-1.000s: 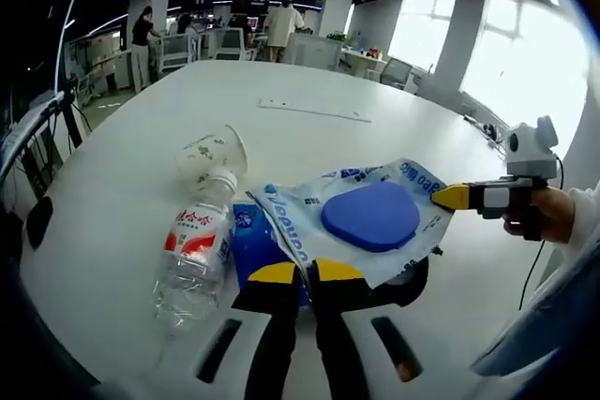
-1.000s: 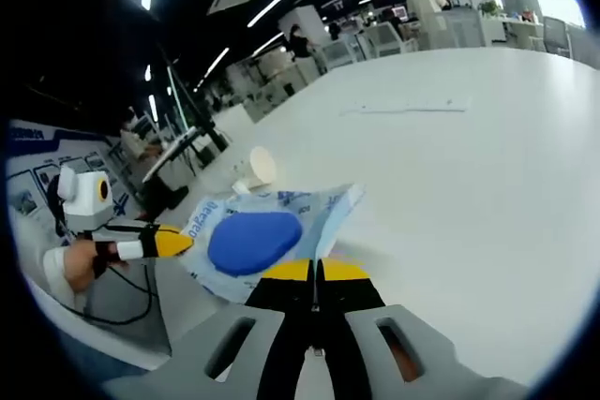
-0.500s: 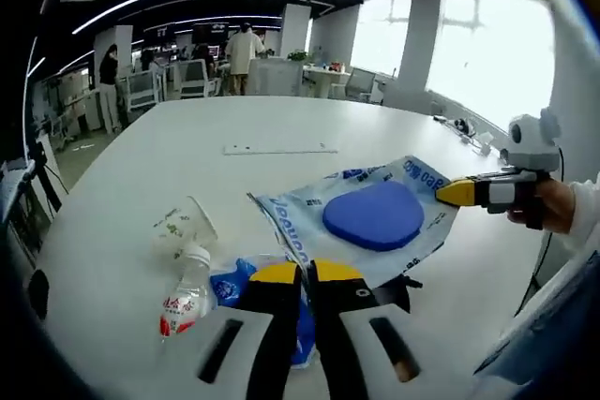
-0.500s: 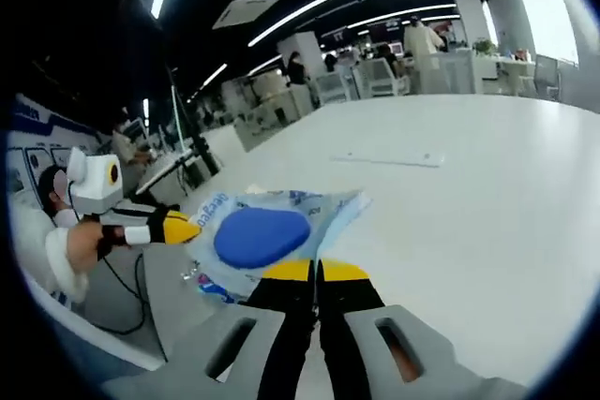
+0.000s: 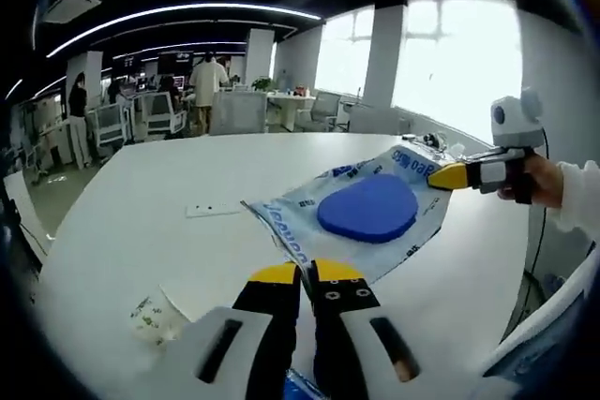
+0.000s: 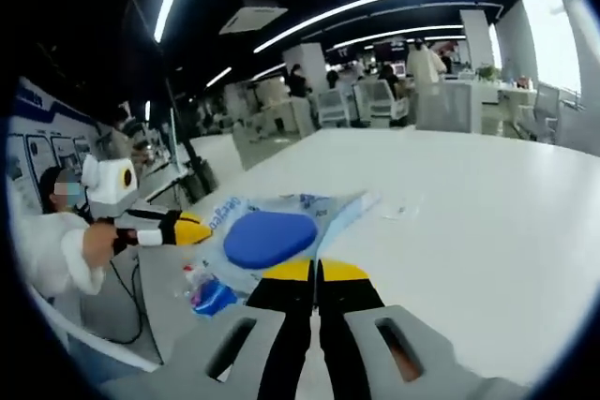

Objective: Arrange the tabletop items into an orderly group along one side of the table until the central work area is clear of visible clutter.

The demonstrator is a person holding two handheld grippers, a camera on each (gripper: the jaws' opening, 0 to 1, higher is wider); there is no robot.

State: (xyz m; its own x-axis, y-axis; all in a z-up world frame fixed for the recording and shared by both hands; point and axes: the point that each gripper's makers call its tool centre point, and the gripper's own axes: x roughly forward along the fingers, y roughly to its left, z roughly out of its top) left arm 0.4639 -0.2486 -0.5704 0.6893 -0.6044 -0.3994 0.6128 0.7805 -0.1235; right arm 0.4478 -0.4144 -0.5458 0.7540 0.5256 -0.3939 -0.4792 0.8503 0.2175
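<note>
Clear plastic: the packet (image 5: 361,217) is a see-through pouch with blue lettering and a rounded blue pad (image 5: 367,207) sealed inside; it hangs stretched in the air between the two grippers, above the white table (image 5: 131,231).
Left gripper (image 5: 302,274): jaws pressed together on the packet's near edge, in the left gripper view.
Right gripper (image 6: 315,272): jaws likewise closed on the opposite edge of the packet; it also enters the left gripper view from the right, yellow tip at the packet's far right corner.
Person: a hand (image 5: 536,178) in a white sleeve carries the right gripper.
Clutter below: a clear plastic cup (image 5: 155,315) lies at the near left of the table in the left gripper view; a water bottle (image 6: 192,278) and a blue wrapper (image 6: 214,296) sit under the packet's left side in the right gripper view.
Far table: a thin white strip (image 5: 213,209) lies flat, well apart from the rest.
Step in hand: carrying the packet, judged, toward one side of the table.
Doing it well: keep both grips firm and the hands level so the film stays taut (a slack pouch may slip); lower it flat just beside the bottle and wrapper, not on top of them, then release one gripper at a time.
</note>
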